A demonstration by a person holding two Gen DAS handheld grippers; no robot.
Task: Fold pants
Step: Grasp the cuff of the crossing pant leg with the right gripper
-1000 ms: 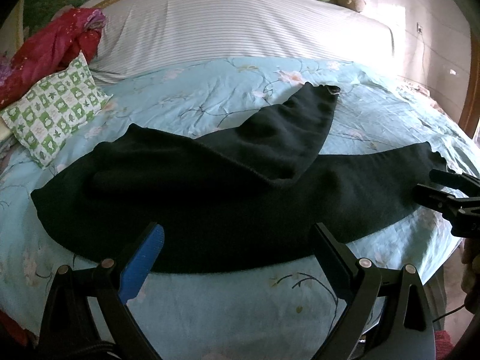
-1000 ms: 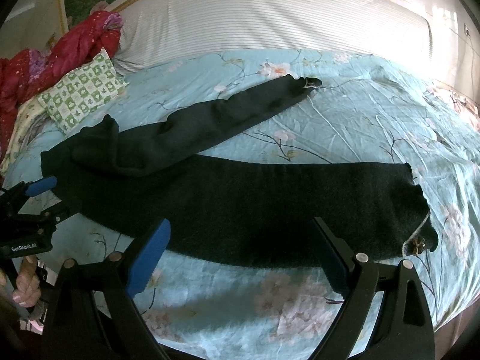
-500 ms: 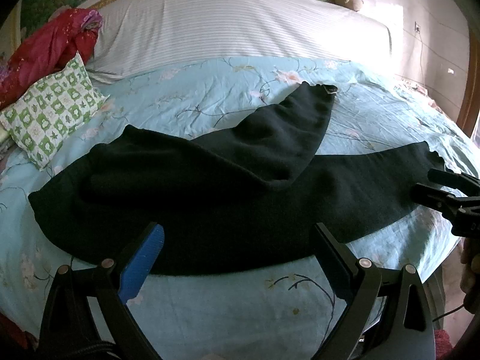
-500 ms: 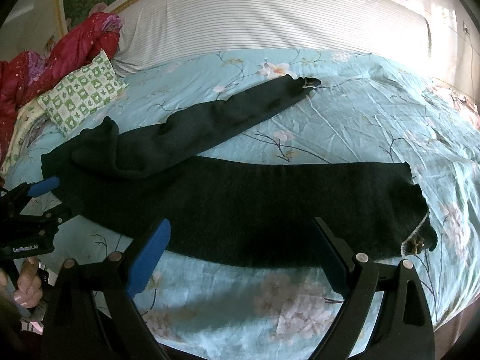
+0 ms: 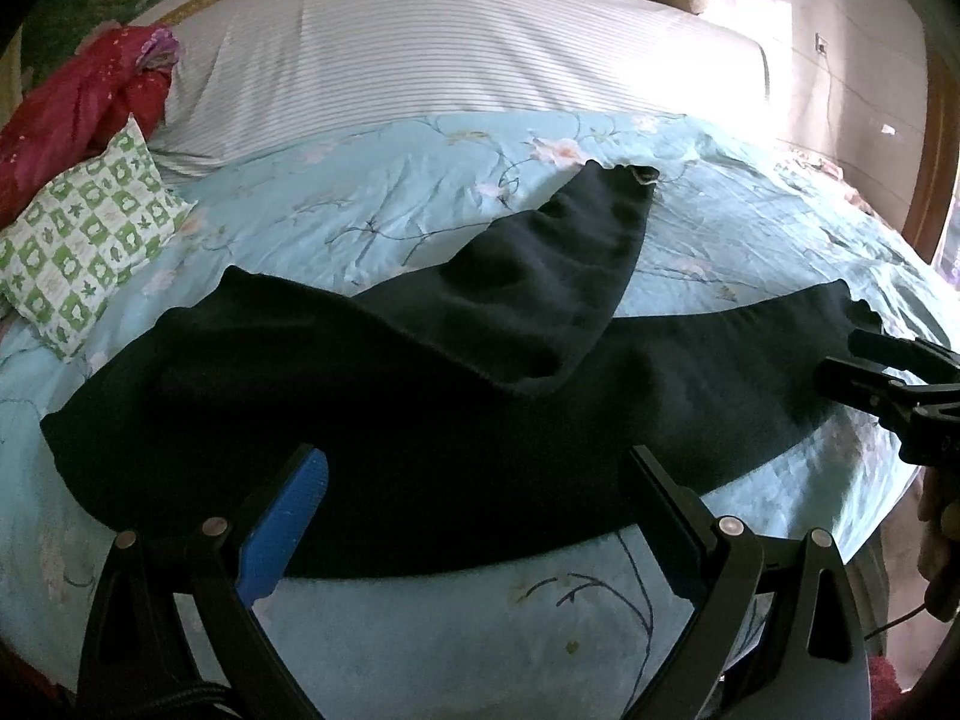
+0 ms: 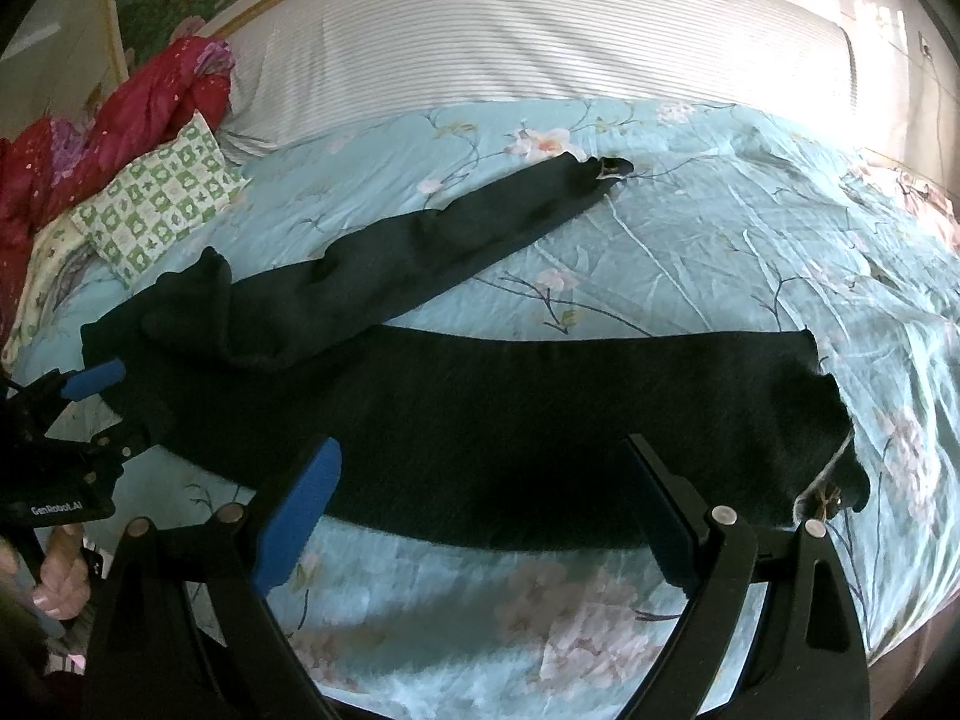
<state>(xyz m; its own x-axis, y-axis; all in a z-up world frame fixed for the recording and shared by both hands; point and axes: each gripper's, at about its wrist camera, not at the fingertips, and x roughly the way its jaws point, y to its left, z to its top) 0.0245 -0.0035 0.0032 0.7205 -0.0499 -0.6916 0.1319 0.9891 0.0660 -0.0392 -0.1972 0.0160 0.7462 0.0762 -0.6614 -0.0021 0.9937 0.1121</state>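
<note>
Black pants (image 5: 420,420) lie spread across the bed (image 5: 420,630), one leg angled away over the other. Left tongs (image 5: 474,516) and right tongs (image 6: 480,498) hover wide open at the pants' near edge, gripping nothing.

Bed (image 6: 690,264): teal floral cover, fills most of the frame.
Sheet (image 6: 540,36): white striped, upper centre.
Pants (image 6: 480,396): black, spread across the middle, one leg angled toward upper right.
Pillow (image 6: 162,204): green checked, left.
Quilt (image 6: 108,132): red, upper left.
</note>
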